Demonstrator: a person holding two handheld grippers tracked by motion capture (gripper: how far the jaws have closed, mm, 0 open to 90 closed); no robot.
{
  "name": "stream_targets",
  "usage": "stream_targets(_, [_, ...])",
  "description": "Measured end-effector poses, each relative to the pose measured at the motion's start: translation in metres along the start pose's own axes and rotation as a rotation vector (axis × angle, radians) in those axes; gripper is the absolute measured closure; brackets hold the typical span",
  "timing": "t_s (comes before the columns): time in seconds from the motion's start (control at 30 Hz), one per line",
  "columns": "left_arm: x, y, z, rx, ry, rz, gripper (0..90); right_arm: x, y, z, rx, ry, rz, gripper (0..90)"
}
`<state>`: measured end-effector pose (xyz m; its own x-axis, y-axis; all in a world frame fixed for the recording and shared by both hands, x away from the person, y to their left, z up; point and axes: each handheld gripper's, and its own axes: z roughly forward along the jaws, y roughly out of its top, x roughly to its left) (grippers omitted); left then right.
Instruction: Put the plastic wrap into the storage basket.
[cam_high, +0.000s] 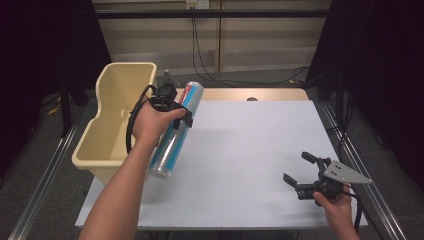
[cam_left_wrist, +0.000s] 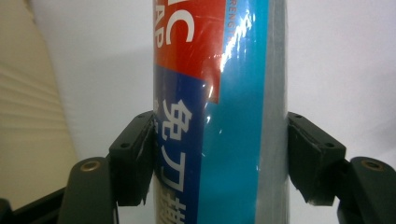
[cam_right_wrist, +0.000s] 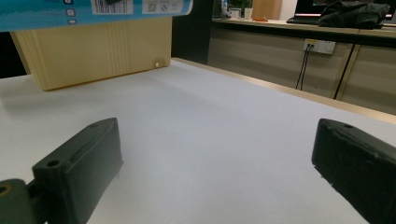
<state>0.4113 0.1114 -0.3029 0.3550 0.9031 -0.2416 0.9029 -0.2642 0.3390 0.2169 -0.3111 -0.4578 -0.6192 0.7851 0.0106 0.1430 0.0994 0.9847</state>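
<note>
Blue-and-red wrapped roll (cam_high: 176, 130) is clamped across its middle by the left gripper (cam_high: 176, 111), jaws tight on both sides, held above the white table (cam_high: 250, 150) just beside the cream plastic bin (cam_high: 112, 117). Right gripper (cam_high: 300, 172) sits low near the table's front right corner, jaws wide apart, nothing between them.

Light falls from overhead onto the pale table (cam_high: 250, 150) — bright at its centre, while the room's far left and right sides sink into near black. A soft shadow lies under the raised film roll (cam_high: 177, 127). In the left gripper view its wrapper shows white glare streaks — the close print is slightly blurred.
</note>
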Motion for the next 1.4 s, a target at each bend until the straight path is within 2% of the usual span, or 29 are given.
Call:
stream_targets(0.7, [0.018, -0.004, -0.045, -0.015, 0.024, -0.034, 32.5, 0.001, 0.0, 0.001, 0.014, 0.004, -0.016, 1.0])
stream_targets(0.83, [0.022, -0.005, -0.052, -0.014, 0.04, -0.039, 32.5, 0.001, -0.001, 0.001, 0.015, 0.003, -0.014, 1.0])
stream_targets(1.17, [0.033, -0.011, -0.069, -0.018, 0.039, -0.061, 32.5, 0.002, 0.0, 0.001, 0.015, 0.006, -0.016, 1.0])
stream_targets(1.4, [0.045, -0.014, -0.078, -0.02, 0.065, -0.084, 32.5, 0.003, 0.0, 0.001, 0.015, 0.005, -0.016, 1.0])
